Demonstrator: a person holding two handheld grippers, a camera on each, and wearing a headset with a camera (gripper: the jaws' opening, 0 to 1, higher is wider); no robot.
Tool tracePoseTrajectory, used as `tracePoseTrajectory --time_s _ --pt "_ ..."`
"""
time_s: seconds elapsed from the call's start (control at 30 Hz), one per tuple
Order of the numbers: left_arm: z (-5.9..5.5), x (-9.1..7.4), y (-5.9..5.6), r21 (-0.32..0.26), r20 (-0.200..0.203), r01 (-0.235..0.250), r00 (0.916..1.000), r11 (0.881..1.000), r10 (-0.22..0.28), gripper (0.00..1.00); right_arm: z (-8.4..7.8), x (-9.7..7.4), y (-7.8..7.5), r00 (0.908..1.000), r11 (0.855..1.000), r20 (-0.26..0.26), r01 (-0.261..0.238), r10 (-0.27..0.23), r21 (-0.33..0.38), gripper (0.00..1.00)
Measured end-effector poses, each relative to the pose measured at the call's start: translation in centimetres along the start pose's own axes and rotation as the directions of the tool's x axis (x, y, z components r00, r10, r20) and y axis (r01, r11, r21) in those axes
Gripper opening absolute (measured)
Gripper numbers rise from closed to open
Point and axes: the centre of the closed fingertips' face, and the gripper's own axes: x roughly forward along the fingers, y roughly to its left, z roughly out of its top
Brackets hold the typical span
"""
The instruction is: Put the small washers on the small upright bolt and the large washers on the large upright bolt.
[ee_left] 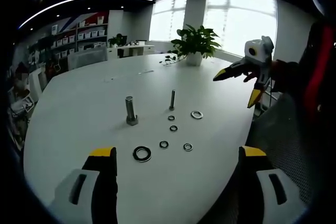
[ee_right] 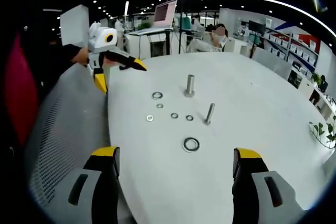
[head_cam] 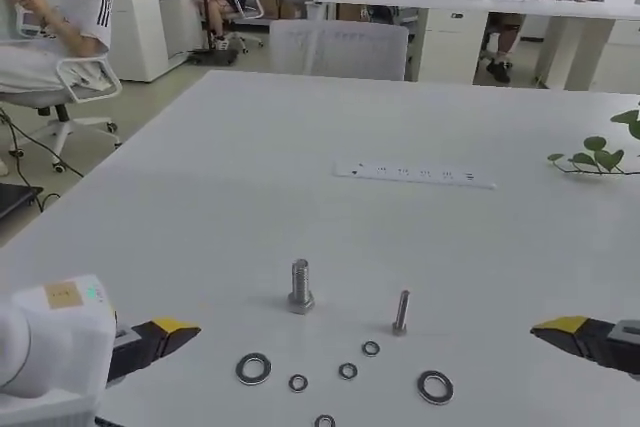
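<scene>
**Both grippers wide open at the near edge, washers loose in front of the bolts**

Head view: The white table (head_cam: 200,197) has bare room on all sides of the hardware. Its left edge runs diagonally away towards a seated person (head_cam: 70,22), and its far edge meets a pale chair (head_cam: 338,47). The large bolt (head_cam: 301,287) stands head-down and upright. The small bolt (head_cam: 401,312) stands upright just to its right, apart from it. In front of them lie two large washers (head_cam: 253,368), one at each end of the scatter, with four small washers (head_cam: 347,371) between them. All are flat and none touch. The left gripper (head_cam: 165,332) enters at lower left and the right gripper (head_cam: 575,332) at the right edge, both clear of the washers. A yellow label (head_cam: 65,294) on the left gripper is too blurred to read. The marks on the power strip (head_cam: 415,173) further back are too small to read.

Left gripper view: The left gripper (ee_left: 177,153) has its jaws set wide, with nothing between them. The table edge curves past the right jaw, which hangs over a grey mesh surface (ee_left: 283,124). The right gripper (ee_left: 247,72) hovers off the edge with its jaws parted. A potted plant (ee_left: 195,43) sits at the far side.

Right gripper view: The right gripper (ee_right: 176,153) is also spread wide and holds nothing. Its left jaw lies beyond the table edge. One large washer lies nearest, and the grey metal bolts stand beyond it.
</scene>
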Motion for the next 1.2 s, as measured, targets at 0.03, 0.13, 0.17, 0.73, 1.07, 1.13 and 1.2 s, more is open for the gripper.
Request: tracePoseTrajectory --time_s 0.03,0.13,0.17,0.73,1.07,1.13,1.2 --pt "0.0 0.0 0.0 0.0 -0.001 0.001 1.0 1.0 -0.001 0.96 -0.1 0.1 0.0 0.9999 1.0 -0.015 -0.007 0.007 -0.003 0.88" --pt "0.0 0.0 -0.1 0.0 0.0 0.001 1.0 1.0 -0.001 0.96 0.2 0.5 -0.4 0.9995 1.0 -0.027 -0.015 0.014 -0.016 0.87" --pt "0.1 0.0 -0.1 0.001 0.001 0.0 1.0 1.0 0.0 0.96 0.3 0.6 -0.4 0.9994 1.0 -0.029 -0.019 0.019 -0.02 0.85" --pt "0.3 0.1 -0.1 0.011 -0.003 -0.002 1.0 1.0 0.002 0.96 0.3 3.4 -2.1 0.9803 0.99 -0.189 -0.08 0.057 -0.117 0.65" --pt "0.2 0.1 0.0 0.016 -0.007 0.001 1.0 1.0 0.0 0.95 -0.2 5.0 -2.6 0.9579 0.98 -0.276 -0.124 0.078 -0.155 0.55" --pt "0.2 0.1 0.0 0.016 -0.006 0.0 1.0 1.0 0.0 0.95 -0.6 5.3 -2.9 0.9501 0.974 -0.305 -0.128 0.067 -0.184 0.55" --pt "0.2 0.1 0.0 0.017 -0.005 0.0 1.0 1.0 0.0 0.95 -0.9 5.6 -2.9 0.9427 0.972 -0.326 -0.138 0.069 -0.193 0.53"
